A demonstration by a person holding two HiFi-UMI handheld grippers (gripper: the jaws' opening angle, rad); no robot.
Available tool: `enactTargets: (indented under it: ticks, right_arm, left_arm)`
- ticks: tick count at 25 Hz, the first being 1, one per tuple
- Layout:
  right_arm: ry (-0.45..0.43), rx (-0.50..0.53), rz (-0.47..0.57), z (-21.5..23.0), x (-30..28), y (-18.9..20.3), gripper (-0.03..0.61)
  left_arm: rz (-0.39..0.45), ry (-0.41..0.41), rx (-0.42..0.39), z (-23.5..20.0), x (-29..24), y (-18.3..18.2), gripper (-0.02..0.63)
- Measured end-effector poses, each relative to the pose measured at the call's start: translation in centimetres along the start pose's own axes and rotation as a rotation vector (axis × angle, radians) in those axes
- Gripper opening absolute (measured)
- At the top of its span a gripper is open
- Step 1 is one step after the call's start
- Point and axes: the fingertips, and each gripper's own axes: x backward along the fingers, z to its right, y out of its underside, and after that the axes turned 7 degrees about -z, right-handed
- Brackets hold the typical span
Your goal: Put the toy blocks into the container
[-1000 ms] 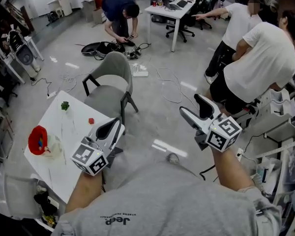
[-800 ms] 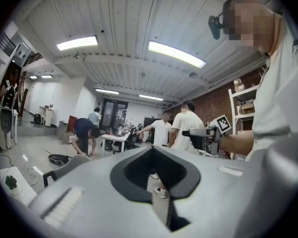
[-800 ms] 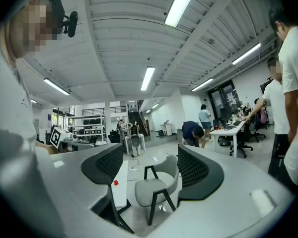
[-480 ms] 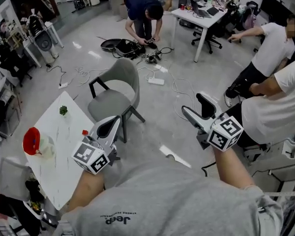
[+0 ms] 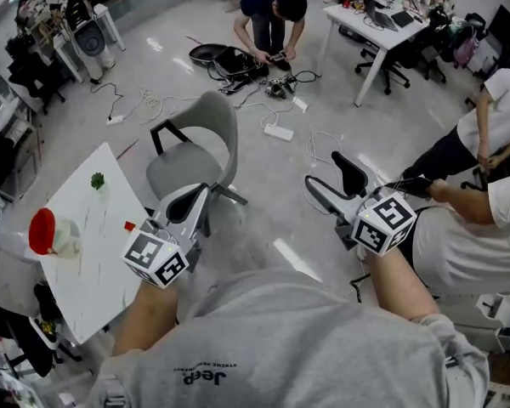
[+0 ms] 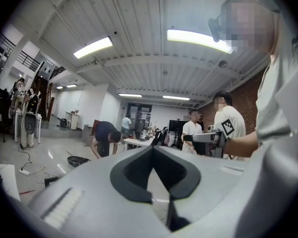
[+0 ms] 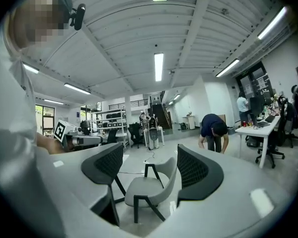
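Both grippers are held up in the air over the floor, away from the white table at the left of the head view. On the table lie a small red block and a green block. A red container sits near its left edge. My left gripper has its jaw tips touching and holds nothing. My right gripper is open and empty, with a grey chair showing through the gap. Each gripper appears in the other's view: the right gripper and the left gripper.
The grey chair stands between the table and the grippers. Cables and a power strip lie on the floor. A person crouches over gear beyond. A white desk with office chairs stands at the back right, with people at the right.
The head view has swung, so the crouching person and the people at the right slid rightwards in the picture. Both grippers keep the same pose and jaw state.
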Motion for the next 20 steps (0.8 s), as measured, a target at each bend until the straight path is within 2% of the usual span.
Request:
enactTargets:
  ticks: [5,12,15,20]
  right_arm:
    - [0.007,-0.007,-0.010,0.9,-2.6,1.0,0.325]
    - [0.043,0.006,-0.057,-1.5,-5.2,0.7,0.325]
    - [-0.012,0.033,-0.098,-3.4,-7.7,0.9,0.325]
    - [-0.176,0.110,-0.163,-9.4,-15.0,2.5,0.325]
  left_arm:
    - [-0.015,0.037,0.013,-2.1,-1.9,0.8,0.051]
    - [-0.014,0.114,0.015,-4.8,-1.7,0.5,0.051]
    - [-0.001,0.089,0.007,-6.3,-0.5,0.2,0.051]
    - [0.008,-0.025,0.037,-11.0,5.1,2.4,0.051]
